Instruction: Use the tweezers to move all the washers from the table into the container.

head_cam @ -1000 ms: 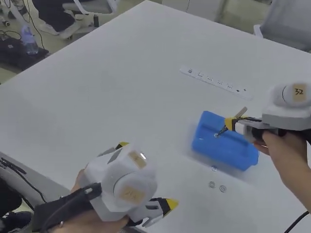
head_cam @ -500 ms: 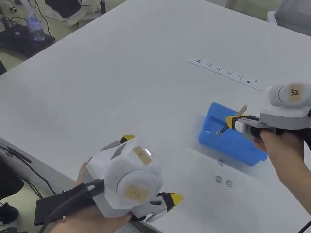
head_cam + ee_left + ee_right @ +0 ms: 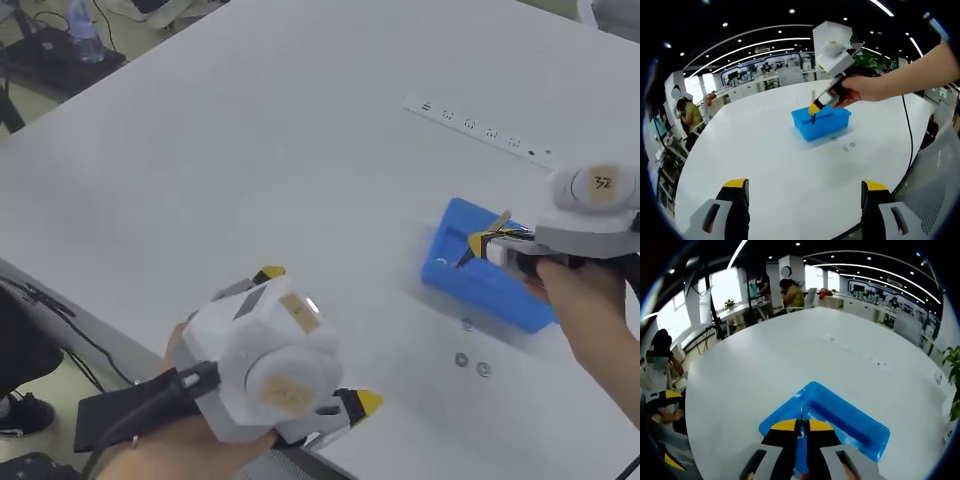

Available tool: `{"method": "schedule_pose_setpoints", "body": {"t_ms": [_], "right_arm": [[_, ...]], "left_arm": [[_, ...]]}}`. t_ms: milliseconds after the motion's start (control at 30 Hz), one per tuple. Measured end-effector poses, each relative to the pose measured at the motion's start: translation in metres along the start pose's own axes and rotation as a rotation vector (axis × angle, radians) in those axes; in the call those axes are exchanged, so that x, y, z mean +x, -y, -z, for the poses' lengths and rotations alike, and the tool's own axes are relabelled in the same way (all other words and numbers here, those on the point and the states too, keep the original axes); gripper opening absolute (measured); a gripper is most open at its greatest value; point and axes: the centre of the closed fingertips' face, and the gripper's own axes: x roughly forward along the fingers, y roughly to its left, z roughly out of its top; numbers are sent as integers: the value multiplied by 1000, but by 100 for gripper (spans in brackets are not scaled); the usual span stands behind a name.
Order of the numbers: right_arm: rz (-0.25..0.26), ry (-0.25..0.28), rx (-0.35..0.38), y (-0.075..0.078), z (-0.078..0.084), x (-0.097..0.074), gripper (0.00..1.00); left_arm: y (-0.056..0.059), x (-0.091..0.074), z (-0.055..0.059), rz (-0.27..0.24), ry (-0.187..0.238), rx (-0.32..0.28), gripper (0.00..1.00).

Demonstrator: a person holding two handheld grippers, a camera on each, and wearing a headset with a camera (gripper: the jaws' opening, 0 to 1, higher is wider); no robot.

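Observation:
A blue container sits at the right of the white table. My right gripper is shut on thin tweezers, whose tips point down over the container's near-left corner. In the right gripper view the tweezers stick out between the closed yellow-tipped jaws above the container. Whether the tips hold a washer is too small to tell. Three washers lie on the table just in front of the container. My left gripper is open, empty and low near the table's front edge, far left of the container.
A white power strip lies behind the container. The table's front-left edge runs close to my left gripper. A mesh chair back stands at the right. People sit at desks in the background.
The head camera has swung, shifting the whole picture. My right gripper stays over the container with the tweezers. My left gripper stays near the front edge.

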Motion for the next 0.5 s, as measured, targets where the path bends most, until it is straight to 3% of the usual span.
{"method": "schedule_pose_setpoints", "body": {"t_ms": [500], "right_arm": [[7, 4, -16, -1, 3, 1, 3]], "left_arm": [[1, 1, 2, 5, -12, 6, 95]]}}
